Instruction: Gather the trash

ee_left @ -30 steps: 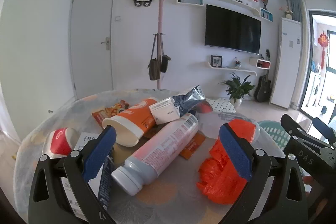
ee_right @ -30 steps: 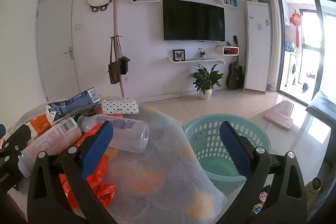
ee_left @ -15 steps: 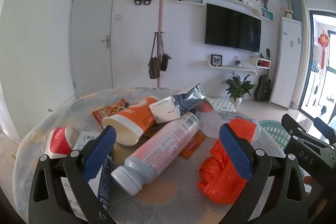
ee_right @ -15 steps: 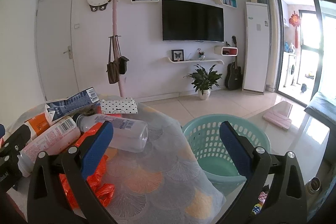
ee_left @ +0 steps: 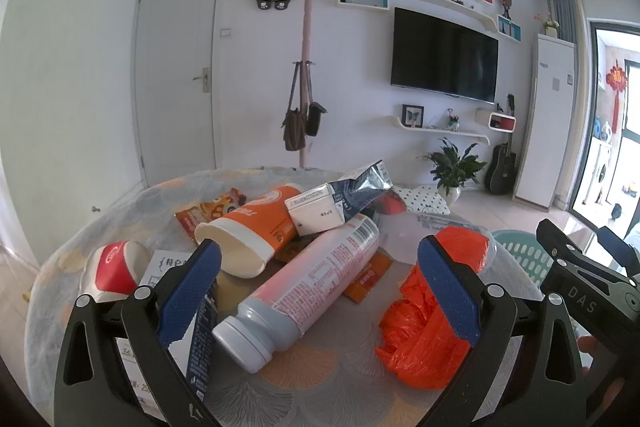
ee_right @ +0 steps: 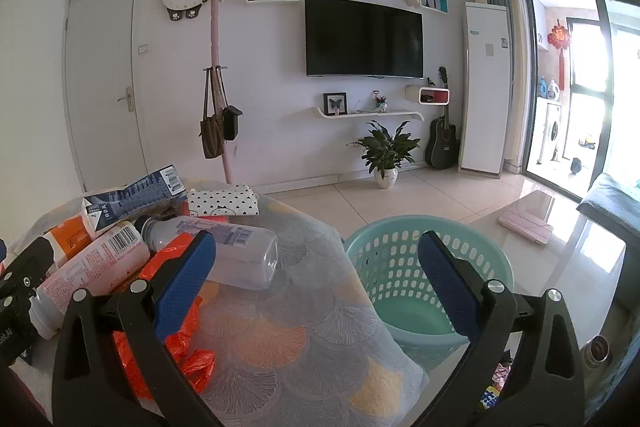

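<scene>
Pink-and-grey plastic bottle (ee_left: 304, 287) lies on its side mid-pile on the table (ee_left: 320, 379), long axis running from its white cap at about 7 o'clock up to its base at 1 o'clock. An orange cup (ee_left: 252, 231) lies tipped over just behind it at 11 o'clock, mouth facing the camera, with a small white carton (ee_left: 316, 213) resting on top. At 3 o'clock of the bottle sits a crumpled orange bag (ee_left: 420, 331). A clear bottle (ee_right: 236, 255) lies sideways, base pointing toward the teal basket (ee_right: 424, 275) on the floor beside the table. Left gripper (ee_left: 320, 303) hangs spread wide over the pile, gripping nothing. Right gripper (ee_right: 316, 287) is also spread wide, holding nothing.
</scene>
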{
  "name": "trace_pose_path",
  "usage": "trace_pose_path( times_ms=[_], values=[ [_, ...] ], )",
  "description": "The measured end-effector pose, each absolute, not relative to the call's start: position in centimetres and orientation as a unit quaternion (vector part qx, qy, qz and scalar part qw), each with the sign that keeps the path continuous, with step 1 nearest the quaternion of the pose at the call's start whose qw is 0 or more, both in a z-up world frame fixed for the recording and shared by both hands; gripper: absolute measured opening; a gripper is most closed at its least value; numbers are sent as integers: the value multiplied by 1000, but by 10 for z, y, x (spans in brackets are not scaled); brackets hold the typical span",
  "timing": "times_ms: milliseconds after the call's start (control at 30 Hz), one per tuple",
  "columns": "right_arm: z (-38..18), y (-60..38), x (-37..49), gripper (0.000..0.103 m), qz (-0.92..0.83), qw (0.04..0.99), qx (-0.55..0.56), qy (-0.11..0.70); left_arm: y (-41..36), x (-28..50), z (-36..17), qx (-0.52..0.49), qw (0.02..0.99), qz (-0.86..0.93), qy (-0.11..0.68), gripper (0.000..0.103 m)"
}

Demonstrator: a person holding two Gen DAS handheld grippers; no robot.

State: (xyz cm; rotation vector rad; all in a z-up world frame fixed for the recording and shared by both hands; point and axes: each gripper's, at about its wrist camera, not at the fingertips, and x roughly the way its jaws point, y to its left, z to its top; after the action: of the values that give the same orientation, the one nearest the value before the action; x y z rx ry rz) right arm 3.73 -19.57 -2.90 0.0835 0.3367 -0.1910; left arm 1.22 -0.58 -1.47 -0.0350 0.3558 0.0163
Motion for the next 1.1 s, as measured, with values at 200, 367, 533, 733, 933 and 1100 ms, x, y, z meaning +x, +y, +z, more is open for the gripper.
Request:
trace_pose_path(
  times_ms=[200, 367, 533, 733, 933, 1100],
  values=[
    [-29, -195, 37, 96, -97, 980, 40, 167, -5, 12, -14, -17, 984, 7, 178, 96],
    [-29, -195, 37, 96, -97, 980, 41, 168, -5, 13, -13, -17, 984, 7, 179, 96],
    [-29, -194, 36, 96, -97, 980, 40, 168, -7, 12, -14, -17, 984, 7, 178, 96],
    [-29, -195, 36, 96, -96, 980, 41, 168, -4, 13, -12, -18, 984, 7, 179, 96],
    [-29, -195, 37, 96, -97, 980, 40, 168, -5, 13, -14, -18, 984, 7, 180, 96],
    [-29, -195, 37, 96, -97, 980, 39, 169, -3, 13, -13, -18, 984, 7, 179, 96]
  ],
)
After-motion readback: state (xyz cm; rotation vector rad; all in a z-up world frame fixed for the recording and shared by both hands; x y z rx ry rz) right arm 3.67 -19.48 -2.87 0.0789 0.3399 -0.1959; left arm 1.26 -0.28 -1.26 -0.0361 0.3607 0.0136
